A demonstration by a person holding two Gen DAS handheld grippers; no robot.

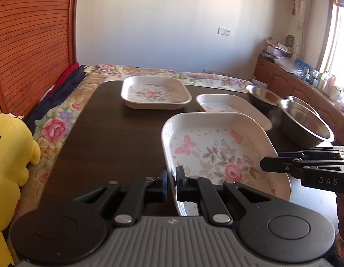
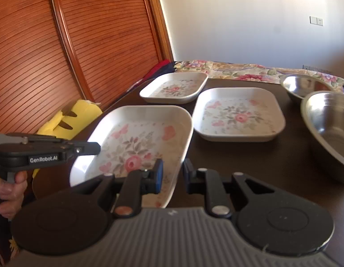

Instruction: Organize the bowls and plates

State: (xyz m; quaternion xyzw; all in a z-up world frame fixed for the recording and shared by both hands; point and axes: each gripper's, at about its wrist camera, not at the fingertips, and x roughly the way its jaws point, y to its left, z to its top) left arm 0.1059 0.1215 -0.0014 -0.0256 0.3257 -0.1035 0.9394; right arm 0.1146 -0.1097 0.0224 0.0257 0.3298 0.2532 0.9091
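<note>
Nothing is stacked yet: one floral plate (image 1: 218, 153) is clamped in the left gripper (image 1: 171, 183) jaws, straddled by the released right gripper (image 2: 172, 175) jaws; two plates (image 2: 238, 114) and two bowls (image 2: 328, 129) lie beyond.

Left wrist view looks low and forward over the desk (image 1: 118, 133) toward the far wall, very near the nearest floral plate (image 1: 218, 155); right wrist view faces likewise from that plate's (image 2: 136, 146) other side; both share the three plates, two steel bowls and the wall.
</note>
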